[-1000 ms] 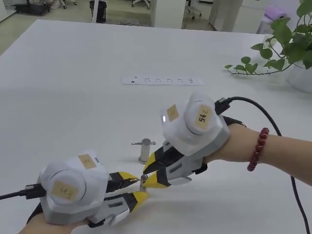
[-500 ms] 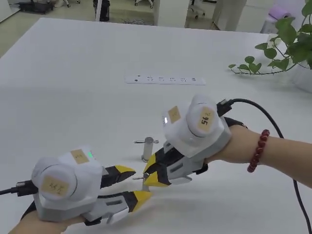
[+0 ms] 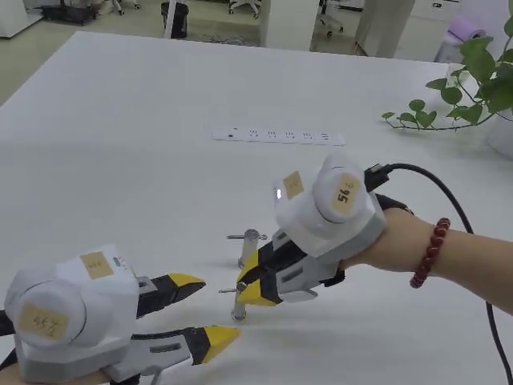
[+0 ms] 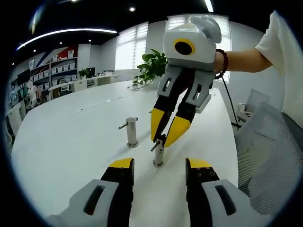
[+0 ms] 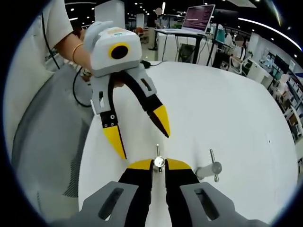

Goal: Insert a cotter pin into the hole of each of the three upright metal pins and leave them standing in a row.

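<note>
The left gripper [image 3: 210, 309] gapes wide, facing the right gripper [image 3: 248, 289], whose jaws pinch a metal pin [image 3: 239, 310].

Entry 1: round sticker [image 3: 345, 195], tan, on the domed back of the right gripper [image 3: 255, 282], centre right of the head view. It carries tilted handwritten digits, seemingly "95", though the reading is uncertain.
Entry 2: square sticker [image 3: 293, 184], tan, just left of entry 1. Its marks are too small to read.
Entries 3–4: top sticker [image 3: 96, 263] and cap sticker [image 3: 42, 321] on the left gripper [image 3: 214, 308], lower left. The handwriting is blurred and illegible.
</note>
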